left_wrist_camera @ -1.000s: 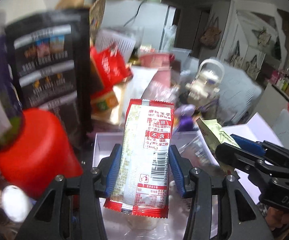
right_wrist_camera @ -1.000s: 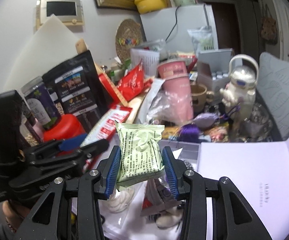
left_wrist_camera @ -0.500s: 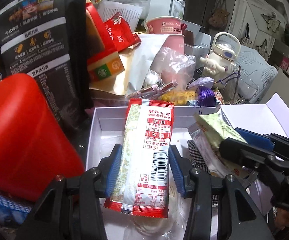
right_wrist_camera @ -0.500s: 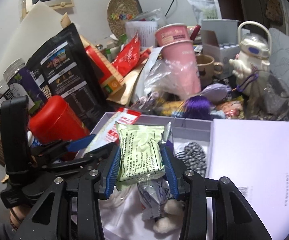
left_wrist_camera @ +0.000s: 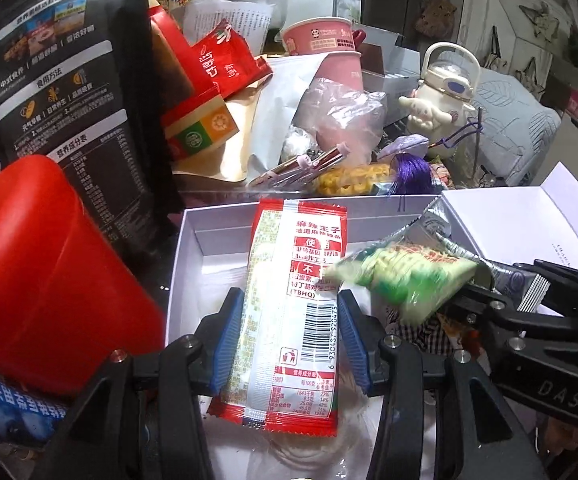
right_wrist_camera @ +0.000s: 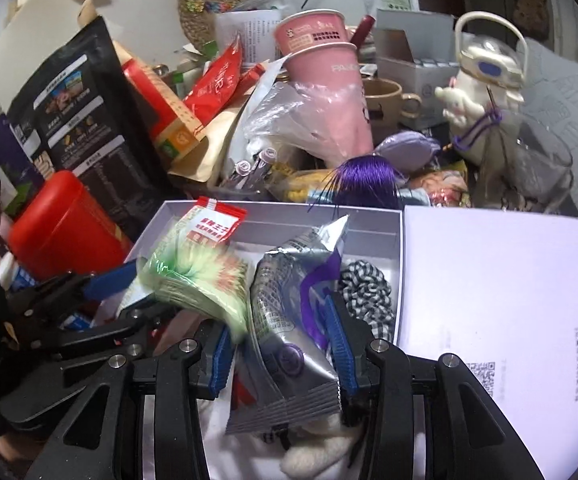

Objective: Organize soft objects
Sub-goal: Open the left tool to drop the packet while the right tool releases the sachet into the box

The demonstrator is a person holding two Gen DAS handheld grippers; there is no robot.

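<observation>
My left gripper [left_wrist_camera: 291, 344] is shut on a red-and-white snack packet [left_wrist_camera: 289, 292], held over the open white box [left_wrist_camera: 181, 256]. The packet's top also shows in the right wrist view [right_wrist_camera: 217, 224]. My right gripper [right_wrist_camera: 281, 348] is open over the box. A green snack packet [right_wrist_camera: 201, 280], blurred, is falling out to the left of its fingers; it also shows in the left wrist view [left_wrist_camera: 405, 276]. A silver-and-purple pouch [right_wrist_camera: 293, 320] lies in the box between the right fingers. A black-and-white scrunchie [right_wrist_camera: 365, 292] and a white fluffy item [right_wrist_camera: 321, 452] lie in the box.
The box lid [right_wrist_camera: 501, 304] lies open to the right. A red canister [left_wrist_camera: 45, 280] and a black standing pouch [left_wrist_camera: 65, 100] crowd the left. Pink cups [right_wrist_camera: 325, 80], a purple tassel [right_wrist_camera: 365, 180] and a white kettle toy [right_wrist_camera: 485, 84] stand behind the box.
Both grippers moved down toward the box. My right gripper opened and let go of the green packet, which is tumbling left. The left still holds the red packet.
</observation>
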